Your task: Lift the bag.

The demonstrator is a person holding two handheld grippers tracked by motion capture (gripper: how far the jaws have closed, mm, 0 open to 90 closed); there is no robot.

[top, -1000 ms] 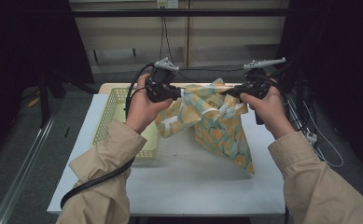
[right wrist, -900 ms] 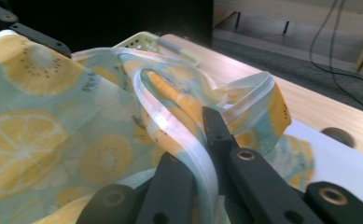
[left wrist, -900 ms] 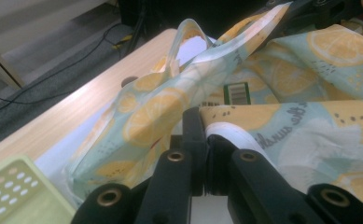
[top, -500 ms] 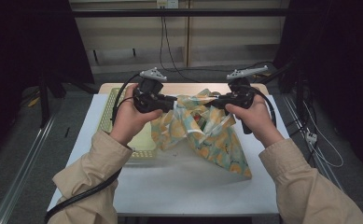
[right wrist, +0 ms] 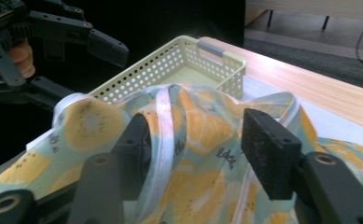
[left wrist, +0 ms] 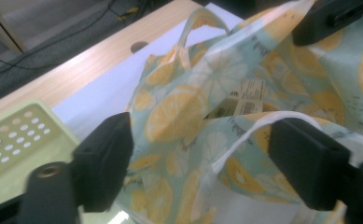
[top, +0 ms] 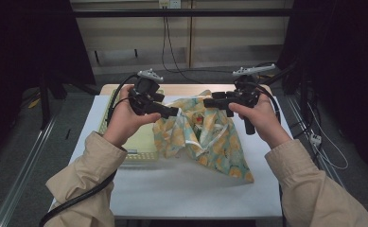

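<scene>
Cloth: we see the lemon-print cloth (top: pixel 201 137) heaped mid-worktop, its left edge draped over the basket's right rim.
Left gripper (top: pixel 174 112): we hold it at the cloth's far left edge; its jaws have just been opening and stand apart, cloth between them but not pinched.
Right gripper (top: pixel 207 102): at the cloth's far right edge; its jaws have just been opening too, with folds lying loose between them.
Basket (top: pixel 125 142): we see the pale green perforated basket left of the cloth.
Worktop (top: pixel 191 189): white, bare on our near side.

one lemon-print cloth (top: pixel 205 142), one perforated basket (top: pixel 125 146), one table (top: pixel 181 194), two grippers, left (top: pixel 172 112), right (top: pixel 209 101)
</scene>
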